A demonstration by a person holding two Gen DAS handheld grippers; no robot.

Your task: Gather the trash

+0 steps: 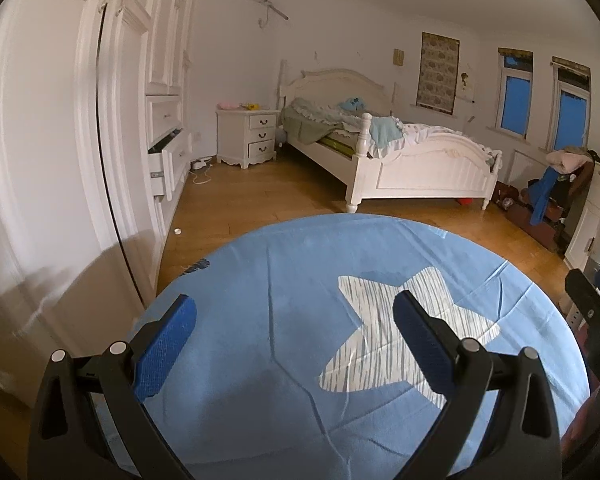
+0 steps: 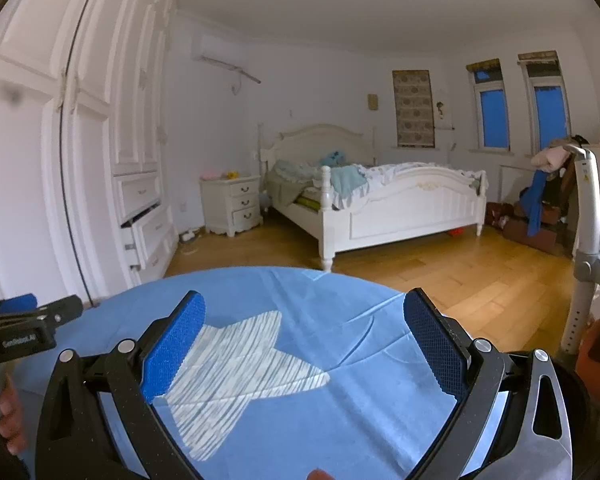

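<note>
My left gripper (image 1: 294, 312) is open and empty above a round blue rug with a white star (image 1: 400, 320). My right gripper (image 2: 304, 312) is open and empty above the same rug (image 2: 300, 400). The right gripper shows at the right edge of the left wrist view (image 1: 592, 300), and the left gripper shows at the left edge of the right wrist view (image 2: 28, 316). A small white scrap (image 1: 177, 231) lies on the wooden floor by the wardrobe base. A small red item (image 1: 465, 201) lies under the bed's foot end; it also shows in the right wrist view (image 2: 456, 232).
A white wardrobe (image 1: 60, 160) with open drawers (image 1: 164, 164) runs along the left. A white nightstand (image 1: 247, 136) and white bed (image 1: 400, 152) stand at the back. A chair piled with clothes (image 1: 556, 184) and a white cabinet (image 1: 596, 216) stand right. A grey pole (image 2: 586, 248) rises at right.
</note>
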